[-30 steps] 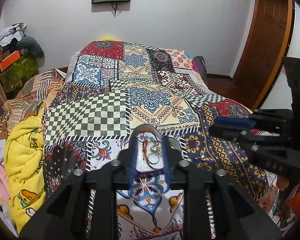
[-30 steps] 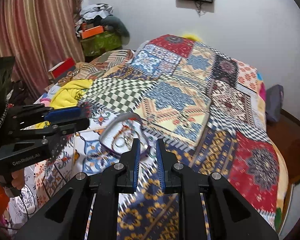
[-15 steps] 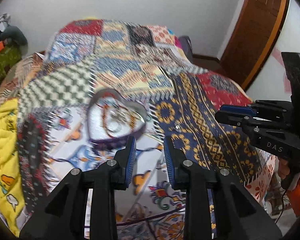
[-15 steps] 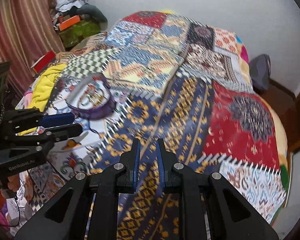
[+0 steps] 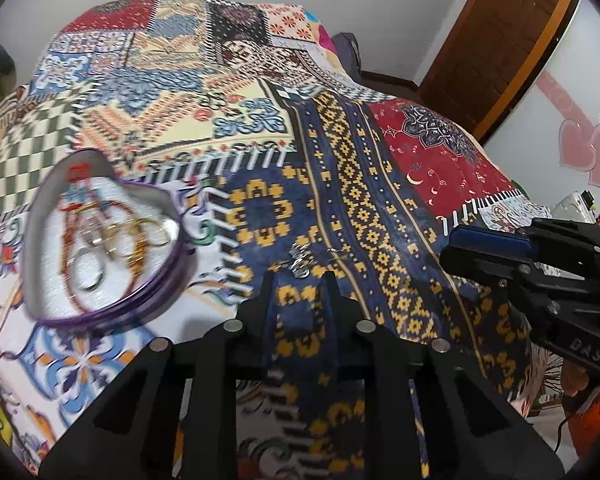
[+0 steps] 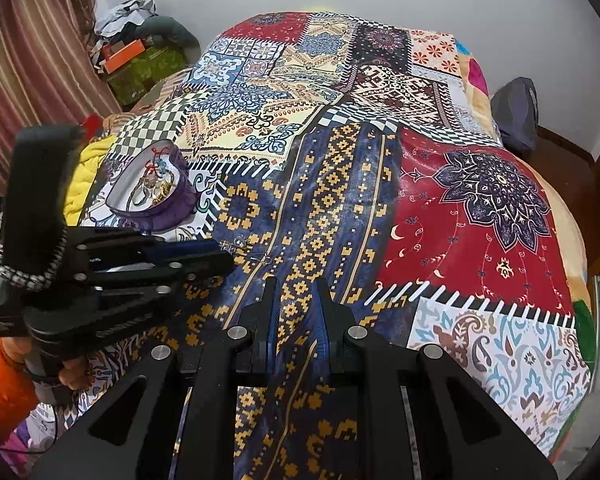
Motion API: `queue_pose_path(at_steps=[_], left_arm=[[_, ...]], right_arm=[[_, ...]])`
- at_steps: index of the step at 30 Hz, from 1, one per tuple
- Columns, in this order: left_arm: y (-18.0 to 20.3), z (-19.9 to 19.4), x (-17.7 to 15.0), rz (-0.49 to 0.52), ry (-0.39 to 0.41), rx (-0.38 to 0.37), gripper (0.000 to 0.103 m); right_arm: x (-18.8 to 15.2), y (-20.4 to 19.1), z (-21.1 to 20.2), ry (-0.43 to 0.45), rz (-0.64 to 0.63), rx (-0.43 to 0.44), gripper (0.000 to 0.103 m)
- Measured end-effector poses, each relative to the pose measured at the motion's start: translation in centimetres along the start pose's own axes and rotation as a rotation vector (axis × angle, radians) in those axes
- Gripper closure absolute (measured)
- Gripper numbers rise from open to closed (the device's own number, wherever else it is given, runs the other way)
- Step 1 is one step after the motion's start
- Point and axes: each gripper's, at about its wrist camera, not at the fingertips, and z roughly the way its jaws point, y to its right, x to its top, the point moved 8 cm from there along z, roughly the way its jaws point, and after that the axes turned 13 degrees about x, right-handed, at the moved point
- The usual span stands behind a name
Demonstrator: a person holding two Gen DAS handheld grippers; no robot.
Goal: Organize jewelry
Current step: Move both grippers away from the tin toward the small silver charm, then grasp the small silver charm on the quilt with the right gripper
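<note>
Left gripper [image 5: 298, 280] apart, empty, above small silver trinket [image 5: 300, 260] on bedspread [image 5: 380, 208]; right gripper [image 6: 296, 286] nearly together, empty; risk: fingers snag cloth, trinket slips, misses heart box [image 5: 100, 240].

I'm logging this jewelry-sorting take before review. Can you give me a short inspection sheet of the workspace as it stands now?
Surface: patchwork bedspread covering the bed, slightly rumpled.
Job's things: purple heart-shaped box, open, with bangles and rings inside; a small silvery jewelry piece lies loose on the dark blue patch, just ahead of the left fingertips.
Clutter: yellow blanket at the bed's edge; pile of clothes and boxes by the curtain.
Grippers: left gripper open, empty, aimed at the loose piece; right gripper open, empty, over the blue patch.
Cables: a thin black cable hangs below the right gripper.
Surroundings: white walls, wooden door, striped curtain.
</note>
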Motion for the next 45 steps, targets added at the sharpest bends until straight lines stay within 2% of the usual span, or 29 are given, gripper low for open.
queue_pose_path(at_steps=[1, 5, 6, 9, 15, 16, 22, 27, 33, 34, 35, 38, 45], left_arm=[[0.2, 0.5, 0.1, 0.006, -0.007, 0.001, 0.089], [0.4, 1.4, 0.4, -0.001, -0.009, 0.003, 0.093], [0.3, 1.4, 0.4, -0.005, -0.009, 0.003, 0.097], [-0.1, 1.4, 0.4, -0.024, -0.005, -0.006, 0.098], [-1.3, 0.2, 0.0, -0.029, 0.035, 0.038, 0.098], [-1.7, 0.0, -0.1, -0.032, 0.041, 0.042, 0.103], [-3.8, -0.9, -1.0, -0.057, 0.045, 0.049, 0.103], [-5.1, -1.2, -1.4, -0.082, 0.041, 0.042, 0.103], [-4.6, -1.1, -1.8, -0.052, 0.04, 0.04, 0.103], [-4.4, -1.0, -1.8, -0.042, 0.042, 0.051, 0.103], [-4.4, -1.0, -1.9, -0.036, 0.043, 0.057, 0.102], [-3.9, -0.9, -1.8, -0.023, 0.041, 0.057, 0.099], [-2.5, -0.6, -0.7, 0.012, 0.035, 0.041, 0.083]], right_arm=[[0.1, 0.0, 0.1, 0.001, 0.0, 0.002, 0.088], [0.3, -0.1, 0.7, -0.003, -0.002, 0.018, 0.088], [0.4, -0.2, 0.8, -0.005, -0.005, 0.021, 0.088], [0.8, -0.4, 1.4, -0.011, -0.018, 0.028, 0.088], [1.7, -1.3, 3.1, -0.033, -0.057, 0.033, 0.082], [1.9, -1.6, 3.5, -0.039, -0.067, 0.035, 0.082], [2.3, -2.1, 5.9, -0.078, -0.094, 0.021, 0.082], [2.6, -2.2, 6.1, -0.079, -0.088, 0.034, 0.082], [2.0, -2.1, 7.8, -0.136, -0.107, 0.018, 0.084], [2.1, -2.1, 7.8, -0.13, -0.108, 0.018, 0.092], [2.0, -2.2, 7.8, -0.133, -0.107, 0.026, 0.094], [2.0, -2.2, 7.5, -0.123, -0.095, 0.036, 0.094], [1.9, -2.0, 5.8, -0.08, -0.071, 0.049, 0.094]])
